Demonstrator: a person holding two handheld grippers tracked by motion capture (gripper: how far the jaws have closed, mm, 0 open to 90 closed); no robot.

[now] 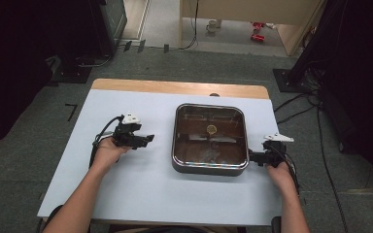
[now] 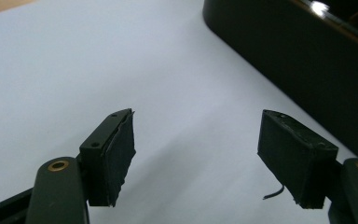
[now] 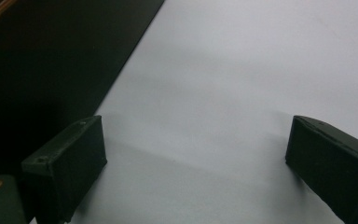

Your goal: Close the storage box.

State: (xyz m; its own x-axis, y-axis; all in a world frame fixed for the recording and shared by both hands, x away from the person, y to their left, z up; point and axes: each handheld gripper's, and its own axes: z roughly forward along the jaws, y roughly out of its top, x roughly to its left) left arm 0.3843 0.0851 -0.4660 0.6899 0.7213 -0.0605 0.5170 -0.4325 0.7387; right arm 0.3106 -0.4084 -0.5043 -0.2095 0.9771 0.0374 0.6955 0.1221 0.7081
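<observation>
I have my left gripper (image 1: 148,139) off to the left of the square black pan (image 1: 210,138), jaws partly apart with nothing between them; the pan's dark wall (image 2: 307,56) rises ahead and to one side. My right gripper (image 1: 250,157) sits just beside the pan's right near corner, jaws wide and empty over the white tabletop (image 3: 242,70). The pan rests mid-table under a glass lid with a small knob (image 1: 211,129). The risk, I judge, is uneven contact: if one gripper meets the wall first, the pan could slide or swivel, and smooth rounded sides may slip from the pads.
</observation>
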